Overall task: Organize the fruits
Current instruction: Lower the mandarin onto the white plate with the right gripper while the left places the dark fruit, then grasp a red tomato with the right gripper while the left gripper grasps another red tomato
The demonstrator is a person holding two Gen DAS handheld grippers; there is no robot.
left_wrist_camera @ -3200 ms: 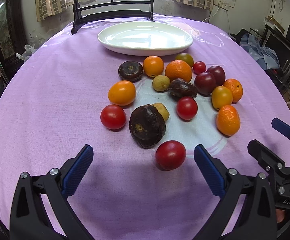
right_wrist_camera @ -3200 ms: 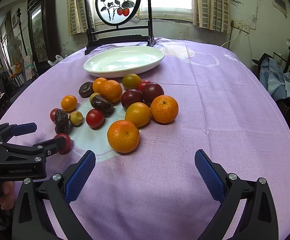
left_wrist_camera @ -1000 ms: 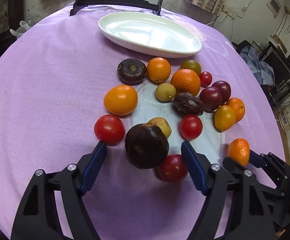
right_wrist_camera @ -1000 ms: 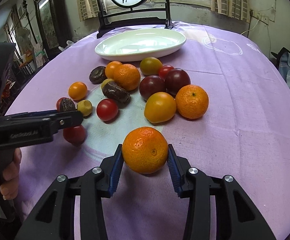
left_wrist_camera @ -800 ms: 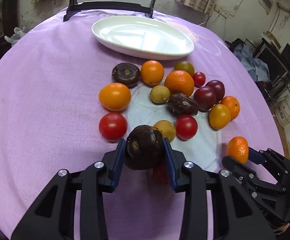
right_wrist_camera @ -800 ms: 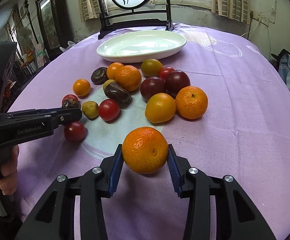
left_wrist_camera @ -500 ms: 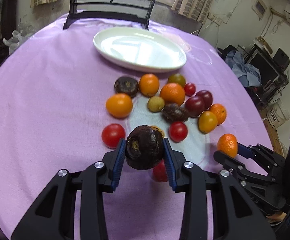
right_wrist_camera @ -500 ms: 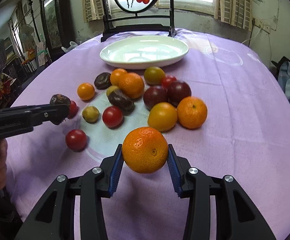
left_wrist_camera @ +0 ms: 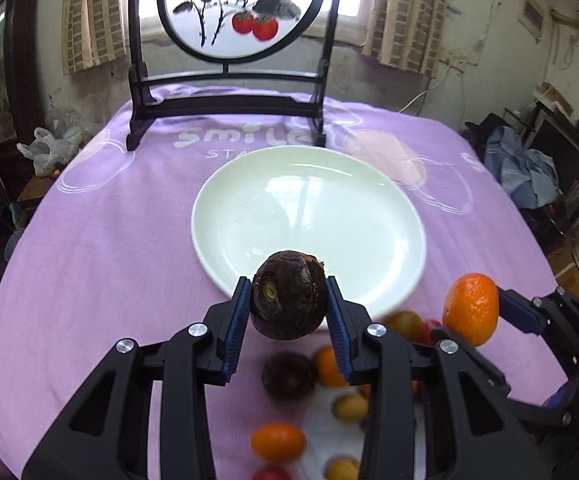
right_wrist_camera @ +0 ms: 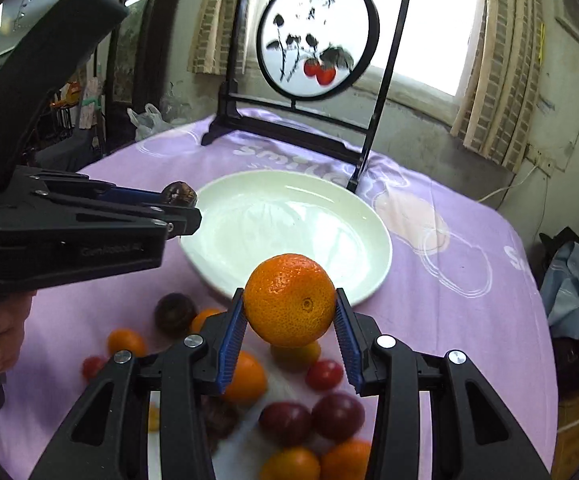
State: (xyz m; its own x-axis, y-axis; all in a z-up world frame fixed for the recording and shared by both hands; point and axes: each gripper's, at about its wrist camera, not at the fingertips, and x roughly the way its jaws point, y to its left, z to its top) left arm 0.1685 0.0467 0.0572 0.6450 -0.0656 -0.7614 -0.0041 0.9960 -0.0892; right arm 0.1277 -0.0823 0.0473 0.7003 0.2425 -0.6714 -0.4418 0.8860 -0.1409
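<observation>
The left tongs (left_wrist_camera: 287, 310) are clenched on a dark brown round fruit (left_wrist_camera: 288, 295), their blue pads pressed to its two sides, and hold it in the air over the near rim of the white plate (left_wrist_camera: 249, 208). The right tongs (right_wrist_camera: 289, 320) grip an orange (right_wrist_camera: 289, 300) the same way, lifted above the bench near the plate's near edge. In the left wrist view the right tongs and their orange (left_wrist_camera: 471, 308) show at the right, just beside the plate's right edge. In the right wrist view the left tongs reach in from the left, and the dark fruit (right_wrist_camera: 179, 194) sits at their tip by the plate's left rim (right_wrist_camera: 369, 224).

The plate lies on the purple cloth (left_wrist_camera: 101, 240) that covers the bench. Beyond it, at the far side, stands a black frame with a round painted panel (left_wrist_camera: 241, 8) showing red fruit.

The rest of the fruit lies on the cloth near the plate, under the tongs and blurred: another dark fruit (left_wrist_camera: 288, 376), small orange ones (right_wrist_camera: 126, 342), a red tomato (right_wrist_camera: 324, 374), and two dark red plums (right_wrist_camera: 337, 416).
</observation>
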